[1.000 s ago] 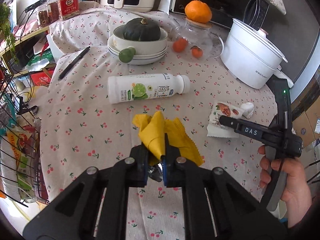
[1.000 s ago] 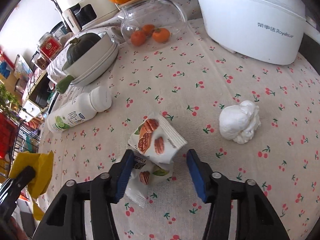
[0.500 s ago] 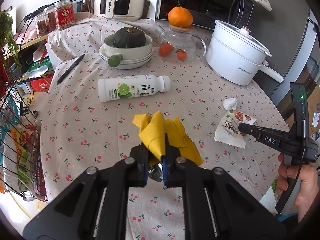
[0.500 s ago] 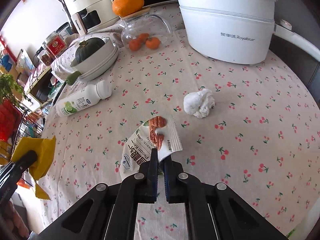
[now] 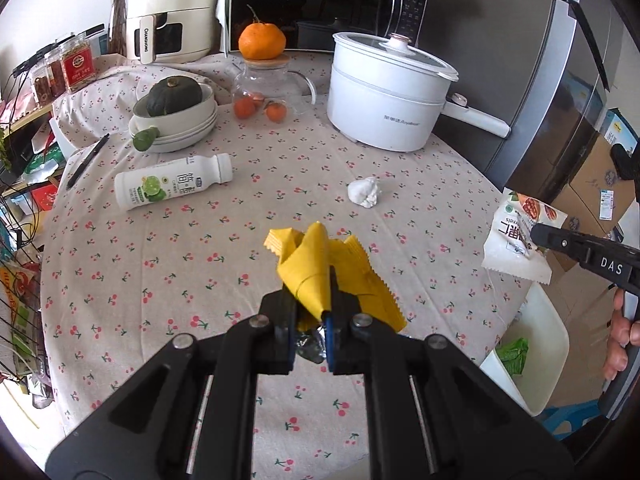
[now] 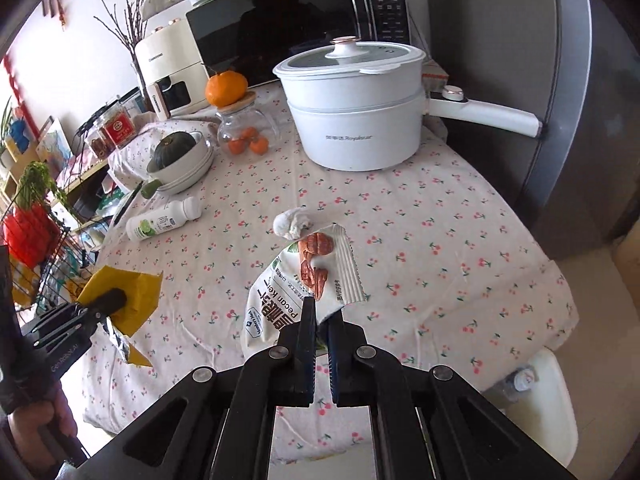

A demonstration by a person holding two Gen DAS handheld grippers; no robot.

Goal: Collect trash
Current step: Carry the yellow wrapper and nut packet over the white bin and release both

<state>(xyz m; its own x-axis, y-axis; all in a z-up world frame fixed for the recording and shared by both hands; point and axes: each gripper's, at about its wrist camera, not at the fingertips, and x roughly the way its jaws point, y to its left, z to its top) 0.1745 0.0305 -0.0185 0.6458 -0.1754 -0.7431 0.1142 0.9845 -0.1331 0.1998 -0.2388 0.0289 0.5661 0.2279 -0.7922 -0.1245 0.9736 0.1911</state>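
Note:
My left gripper (image 5: 311, 307) is shut on a crumpled yellow wrapper (image 5: 320, 268) with a foil lining, held above the cherry-print tablecloth (image 5: 224, 240). My right gripper (image 6: 322, 314) is shut on a white pecan snack packet (image 6: 296, 284), lifted off the table; the same snack packet (image 5: 520, 232) hangs at the right edge of the left wrist view, over the table's rim. A crumpled white tissue ball (image 5: 365, 193) and a lying white drink bottle (image 5: 172, 186) rest on the cloth. A white bin (image 5: 532, 352) with a green scrap inside stands below the table's right edge.
At the back stand a white electric pot (image 5: 390, 96), a glass jar (image 5: 266, 88) with an orange on its lid, stacked bowls (image 5: 176, 120) holding a green squash, an air fryer and a microwave. A black pen (image 5: 88, 160) lies left. A wire rack (image 5: 20, 300) flanks the table's left side.
The right gripper closed on the snack packet and lifted it off the table, toward the right edge. The left gripper pulled back and rose a little with the yellow wrapper.

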